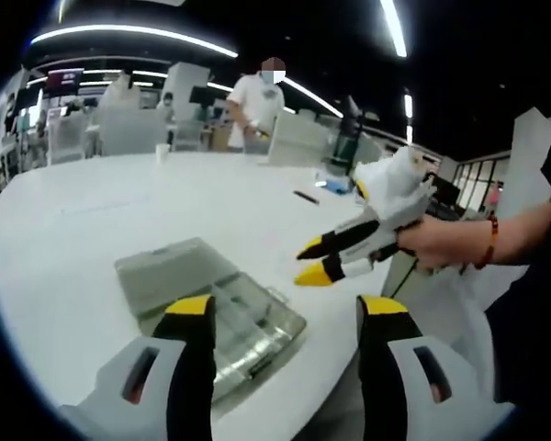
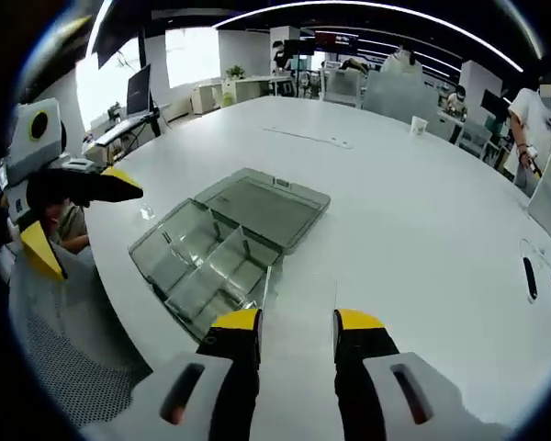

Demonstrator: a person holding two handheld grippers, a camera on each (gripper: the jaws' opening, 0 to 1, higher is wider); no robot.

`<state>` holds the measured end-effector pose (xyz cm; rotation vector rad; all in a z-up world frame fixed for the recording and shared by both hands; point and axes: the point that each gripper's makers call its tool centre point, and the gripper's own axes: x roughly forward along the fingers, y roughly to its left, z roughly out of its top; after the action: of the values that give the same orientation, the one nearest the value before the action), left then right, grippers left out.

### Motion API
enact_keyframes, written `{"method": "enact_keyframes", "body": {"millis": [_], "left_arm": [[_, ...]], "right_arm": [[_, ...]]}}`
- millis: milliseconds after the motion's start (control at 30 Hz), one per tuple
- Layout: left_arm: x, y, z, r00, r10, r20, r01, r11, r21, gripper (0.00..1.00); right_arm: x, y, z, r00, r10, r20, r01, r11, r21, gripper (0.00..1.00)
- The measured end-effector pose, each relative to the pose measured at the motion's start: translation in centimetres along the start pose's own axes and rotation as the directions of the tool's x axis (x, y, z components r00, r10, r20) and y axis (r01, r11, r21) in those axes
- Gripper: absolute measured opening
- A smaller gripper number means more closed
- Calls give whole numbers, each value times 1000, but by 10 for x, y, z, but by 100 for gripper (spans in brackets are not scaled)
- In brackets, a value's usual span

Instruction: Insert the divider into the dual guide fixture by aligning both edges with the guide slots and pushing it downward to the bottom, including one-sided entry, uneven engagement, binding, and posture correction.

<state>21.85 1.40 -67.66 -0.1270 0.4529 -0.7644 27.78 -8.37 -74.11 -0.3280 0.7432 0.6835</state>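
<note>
The guide fixture is a clear plastic compartment box (image 2: 207,262) lying on the white round table (image 2: 413,211) with its lid (image 2: 268,208) folded open behind it. My right gripper (image 2: 298,322) is just short of the box's near corner. A thin clear divider (image 2: 298,292) stands between its jaws, which look shut on the divider's two edges. In the left gripper view the same box (image 1: 222,308) lies partly behind my left gripper (image 1: 286,308), which is wide open and holds nothing. The right gripper (image 1: 314,262) comes in from the right, held by a hand (image 1: 441,243). The left gripper (image 2: 78,220) shows at the left, jaws spread.
A paper cup (image 1: 163,152) and a dark pen (image 1: 305,197) lie farther out on the table. A person (image 1: 255,110) stands at the far side among chairs and desks. The table's near edge runs close under the box.
</note>
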Motion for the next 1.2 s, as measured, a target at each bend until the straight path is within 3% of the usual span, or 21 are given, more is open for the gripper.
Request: {"method": "enact_keyframes", "body": {"millis": [300, 633, 800, 900, 1200], "left_arm": [[2, 8, 5, 999, 26, 24, -24, 998, -64, 57], [3, 16, 11, 997, 59, 50, -52, 989, -140, 51], [6, 18, 11, 995, 66, 78, -46, 972, -230, 43], [5, 18, 13, 992, 69, 106, -36, 959, -283, 30], [7, 19, 13, 992, 64, 112, -22, 940, -341, 25]], "right_arm": [[-8, 19, 25, 995, 35, 93, -34, 999, -11, 26], [-17, 35, 38, 988, 68, 142, -65, 998, -23, 26], [-18, 45, 42, 981, 95, 166, -90, 995, -38, 26], [-18, 52, 43, 979, 111, 169, -104, 993, -48, 26], [-24, 66, 53, 971, 135, 199, -125, 990, -63, 26]]}}
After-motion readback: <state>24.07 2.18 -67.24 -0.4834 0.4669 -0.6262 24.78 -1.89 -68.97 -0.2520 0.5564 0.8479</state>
